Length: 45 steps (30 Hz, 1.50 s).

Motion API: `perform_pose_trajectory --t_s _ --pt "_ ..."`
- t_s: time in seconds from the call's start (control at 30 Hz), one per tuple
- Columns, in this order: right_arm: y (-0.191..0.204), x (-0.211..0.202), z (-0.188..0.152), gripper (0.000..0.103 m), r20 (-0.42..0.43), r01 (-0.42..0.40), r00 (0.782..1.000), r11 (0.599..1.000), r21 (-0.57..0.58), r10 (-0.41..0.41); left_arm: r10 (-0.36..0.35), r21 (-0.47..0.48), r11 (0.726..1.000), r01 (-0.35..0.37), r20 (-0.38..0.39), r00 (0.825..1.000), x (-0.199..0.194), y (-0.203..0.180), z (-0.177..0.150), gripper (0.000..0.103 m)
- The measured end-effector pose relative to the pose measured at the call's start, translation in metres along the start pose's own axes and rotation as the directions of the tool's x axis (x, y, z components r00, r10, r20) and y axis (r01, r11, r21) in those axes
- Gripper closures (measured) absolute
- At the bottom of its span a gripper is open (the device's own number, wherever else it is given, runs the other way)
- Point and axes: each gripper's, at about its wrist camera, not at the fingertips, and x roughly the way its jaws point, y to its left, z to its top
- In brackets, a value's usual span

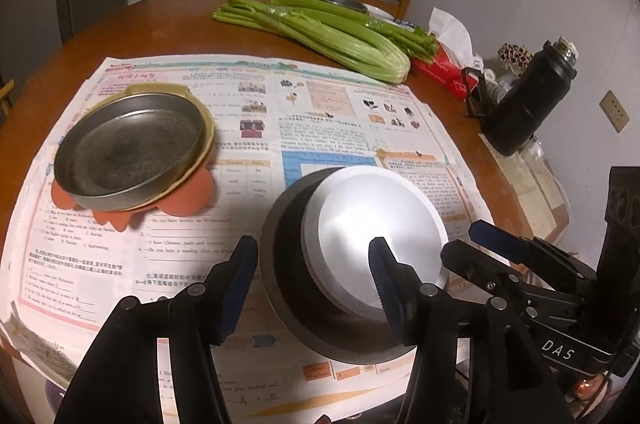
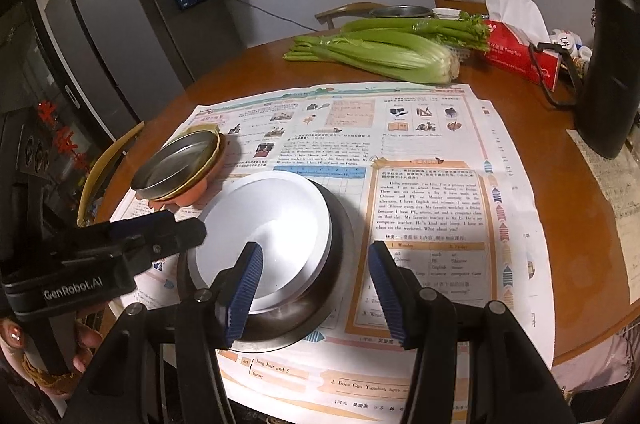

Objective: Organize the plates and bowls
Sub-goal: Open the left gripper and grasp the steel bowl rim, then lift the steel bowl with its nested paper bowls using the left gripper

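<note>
Blue ribbed pads are seen nearest the lens in both views, and both claws are spread wide with nothing between their fingers. From the left claw (image 1: pixel 314 288), one pad appears to overlap the near rim of the white round plate (image 1: pixel 376 224), though whether contact is made cannot be told. That plate lies tilted in the dark metal bowl (image 1: pixel 288 264), which stands on the printed paper sheet (image 1: pixel 320 111) over the brown wooden tabletop (image 1: pixel 120 19). The right claw (image 2: pixel 316 288) hangs at the bowl's near right edge. Farther left, a shallow steel pan (image 1: pixel 128 147) is nested on a tan dish upon an orange mat. The step is judged to be a rim grasp; the white plate should be pinched squarely and lifted level, so that slipping is avoided.
</note>
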Motion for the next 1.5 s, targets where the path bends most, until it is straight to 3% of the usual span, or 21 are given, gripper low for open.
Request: perform_pose_trajectory --t_s 0.23,0.77,1.1,1.33,1.5 --pt "-0.001 0.014 -0.002 0.047 -0.032 0.003 0.999 1.000 0.004 -0.003 0.001 -0.010 1.000 -0.001 -0.026 1.000 0.011 0.003 -0.001 0.043" --pt "-0.003 0.038 -0.007 0.033 -0.078 -0.031 0.996 0.999 0.009 0.032 0.008 -0.047 0.999 -0.012 -0.073 0.997 0.036 0.015 0.002 0.041" --pt "0.012 0.053 -0.013 0.033 -0.151 -0.090 0.985 0.995 -0.034 0.084 0.001 -0.035 0.999 -0.004 -0.104 0.995 0.048 0.013 0.001 0.040" --pt "0.014 0.053 -0.016 0.033 -0.149 -0.101 0.984 0.995 -0.028 0.095 -0.017 -0.026 1.000 0.014 -0.122 0.992 0.056 0.010 -0.004 0.040" --pt "0.016 0.052 -0.016 0.032 -0.148 -0.104 0.984 0.994 -0.032 0.098 -0.041 -0.028 0.999 0.038 -0.126 0.991 0.056 0.007 -0.005 0.047"
